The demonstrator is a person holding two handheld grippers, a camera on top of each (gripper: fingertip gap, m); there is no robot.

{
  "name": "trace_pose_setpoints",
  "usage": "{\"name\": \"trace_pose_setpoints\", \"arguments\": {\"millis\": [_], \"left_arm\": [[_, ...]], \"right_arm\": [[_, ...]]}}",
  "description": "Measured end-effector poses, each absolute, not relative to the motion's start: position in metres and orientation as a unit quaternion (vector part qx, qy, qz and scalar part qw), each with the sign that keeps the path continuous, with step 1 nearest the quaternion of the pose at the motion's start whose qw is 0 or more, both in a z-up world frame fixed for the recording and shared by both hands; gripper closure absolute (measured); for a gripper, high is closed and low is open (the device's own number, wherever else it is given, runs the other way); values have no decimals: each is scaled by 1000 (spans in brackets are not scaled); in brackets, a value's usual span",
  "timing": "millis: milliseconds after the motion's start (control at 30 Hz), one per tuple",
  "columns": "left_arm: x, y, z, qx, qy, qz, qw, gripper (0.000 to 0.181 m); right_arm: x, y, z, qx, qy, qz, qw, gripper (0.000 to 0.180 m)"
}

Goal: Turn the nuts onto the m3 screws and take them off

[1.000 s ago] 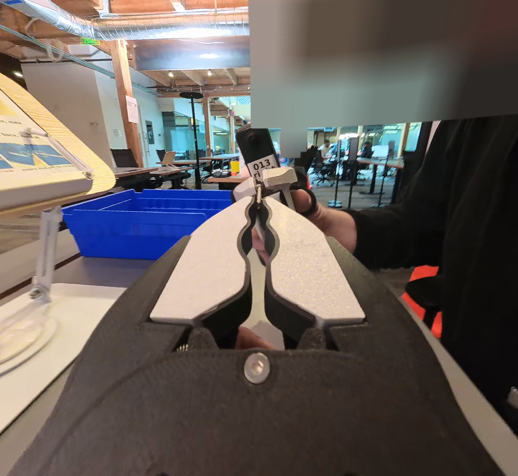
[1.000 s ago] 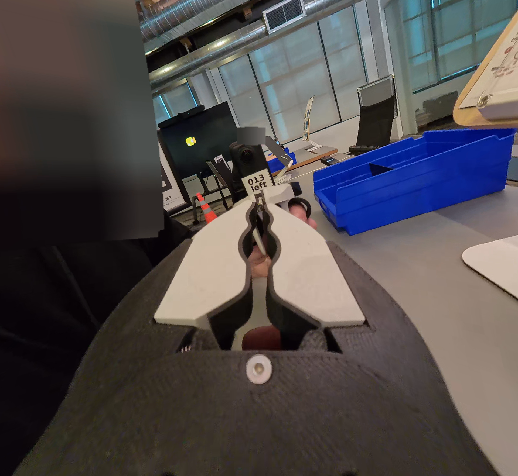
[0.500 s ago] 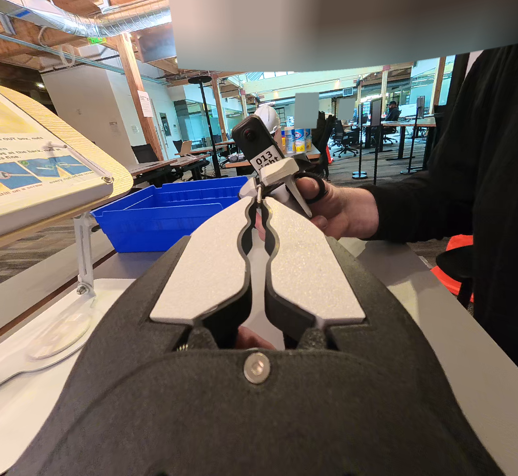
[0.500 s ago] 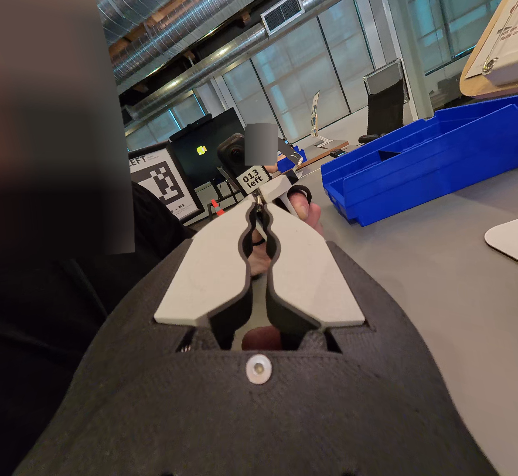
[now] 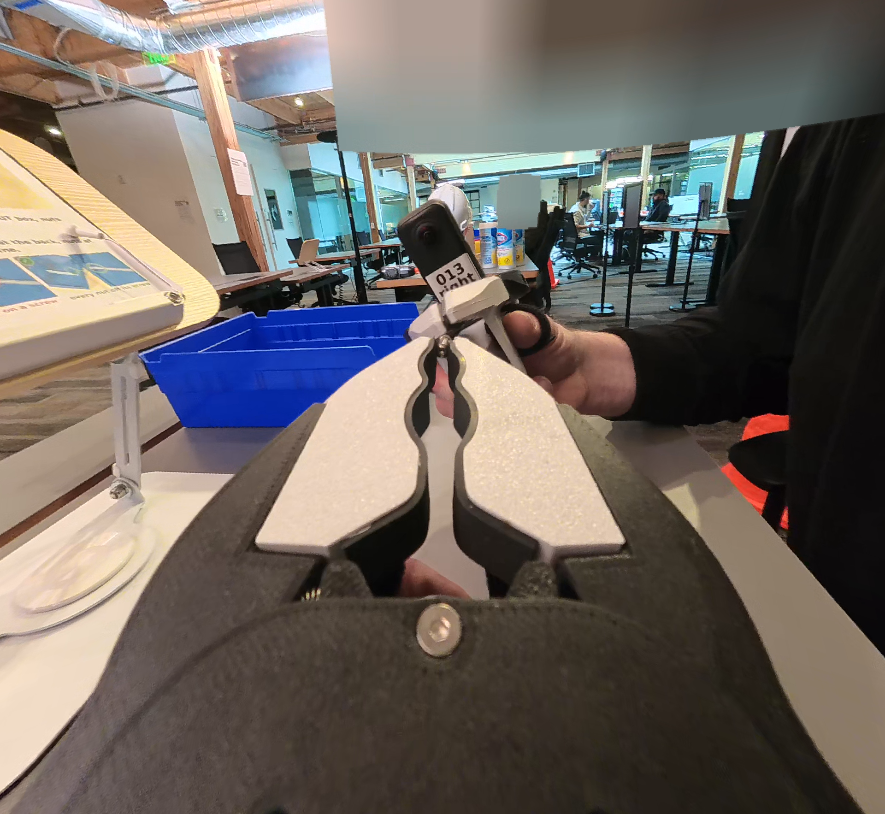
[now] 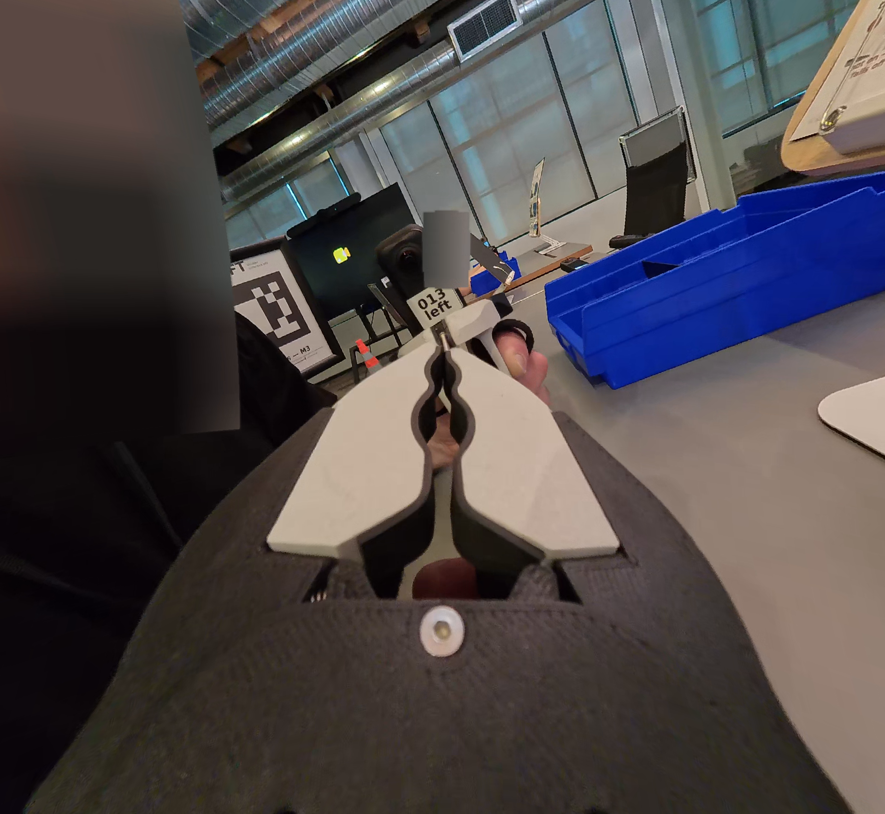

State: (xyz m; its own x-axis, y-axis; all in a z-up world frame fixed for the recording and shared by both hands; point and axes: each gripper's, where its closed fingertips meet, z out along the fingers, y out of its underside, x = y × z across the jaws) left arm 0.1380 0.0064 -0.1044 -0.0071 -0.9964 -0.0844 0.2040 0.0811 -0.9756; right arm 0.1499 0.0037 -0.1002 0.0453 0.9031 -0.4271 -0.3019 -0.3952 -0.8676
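Observation:
My two grippers meet tip to tip above the grey table. In the left wrist view my left gripper (image 5: 444, 344) is shut on a small silver piece (image 5: 444, 339), which looks like the nut. The right gripper's white head (image 5: 474, 301) sits just beyond it, held by a hand (image 5: 574, 374). In the right wrist view my right gripper (image 6: 443, 348) is shut on a thin silver screw (image 6: 444, 339). The screw points into the left gripper's head (image 6: 471, 316). The join between nut and screw is too small to make out.
A blue bin (image 5: 287, 360) stands on the grey table (image 6: 694, 479) and also shows in the right wrist view (image 6: 718, 283). An instruction board (image 5: 86, 293) on a white stand (image 5: 124, 432) is at the left. A person's dark sleeve (image 5: 766, 312) is close at the right. Less than 4 cm separates the two grippers' tips.
Both grippers stay shut and tip to tip. Both views have swung and tilted: the right wrist view has rolled, and the background behind the hands has shifted.

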Motion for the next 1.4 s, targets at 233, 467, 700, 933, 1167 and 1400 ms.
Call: {"name": "trace_pose_setpoints", "arguments": {"millis": [233,467,700,933,1167,1400], "left_arm": [[137,4,-104,-419,465,-541,562,178],[135,0,-103,-417,447,-580,538,178],[135,-5,-101,-408,446,-601,522,178],[136,-8,-100,-402,448,-608,518,178],[134,-6,-98,-401,431,-631,505,178],[135,-14,-98,-390,445,-633,498,178]], "right_arm": [[156,6,-97,-540,-278,622,494,180],[153,4,-106,-561,-379,498,542,158],[149,7,-101,-552,-410,483,542,156],[157,20,-96,-561,-377,496,545,161],[148,1,-99,-538,-426,503,526,153],[151,14,-97,-550,-392,510,532,160]]}}
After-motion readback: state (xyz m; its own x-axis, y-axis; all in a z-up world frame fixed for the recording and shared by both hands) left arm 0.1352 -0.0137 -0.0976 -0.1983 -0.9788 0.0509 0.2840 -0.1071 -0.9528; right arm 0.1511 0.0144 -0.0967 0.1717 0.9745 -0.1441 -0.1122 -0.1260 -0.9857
